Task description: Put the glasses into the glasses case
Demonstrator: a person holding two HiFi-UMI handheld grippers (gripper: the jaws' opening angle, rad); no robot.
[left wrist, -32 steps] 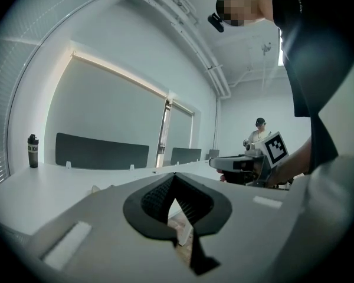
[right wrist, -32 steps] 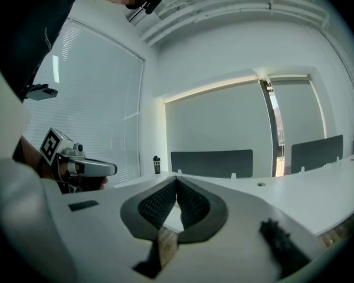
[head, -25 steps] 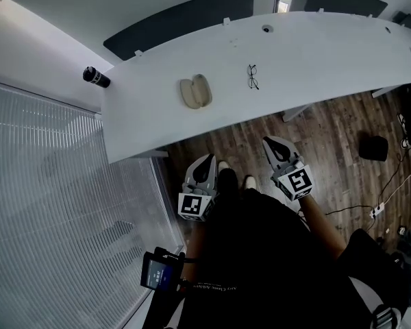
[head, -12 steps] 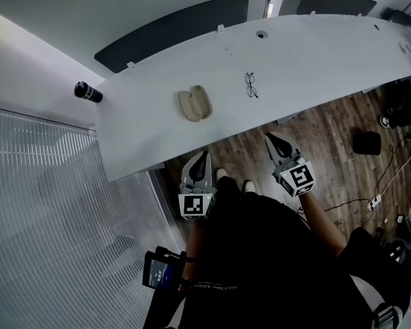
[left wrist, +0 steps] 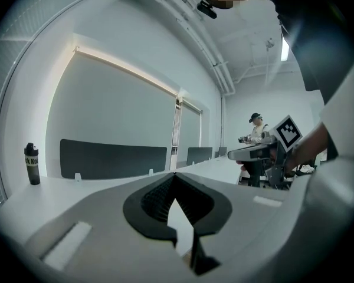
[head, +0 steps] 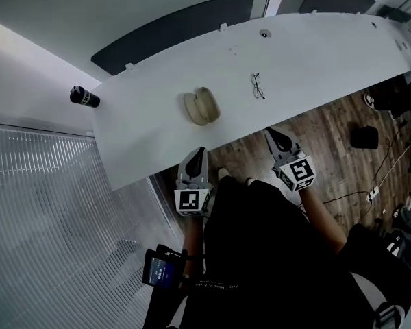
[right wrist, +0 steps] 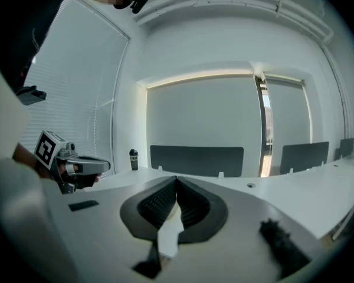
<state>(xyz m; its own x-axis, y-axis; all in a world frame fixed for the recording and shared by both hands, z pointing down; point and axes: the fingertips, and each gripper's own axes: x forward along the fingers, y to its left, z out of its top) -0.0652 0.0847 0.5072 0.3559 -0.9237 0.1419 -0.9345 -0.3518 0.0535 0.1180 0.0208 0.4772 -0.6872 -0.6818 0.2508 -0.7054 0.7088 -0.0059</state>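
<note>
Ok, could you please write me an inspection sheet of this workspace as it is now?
Surface: white curved table, cable hole near its far edge.
Job's things: glasses lie on the table, apart from the glasses case, which looks open.
Clutter: black bottle past the table's left end.
Grippers: left gripper and right gripper both shut, empty, by the table's near edge.
Cables: cables on the wood floor, right side.
Surroundings: dark divider panels behind the table; window blinds at left.

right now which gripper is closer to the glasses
Right. The right gripper sits just short of the table edge, nearly facing the glasses; the left gripper is further left, facing the glasses case.
</note>
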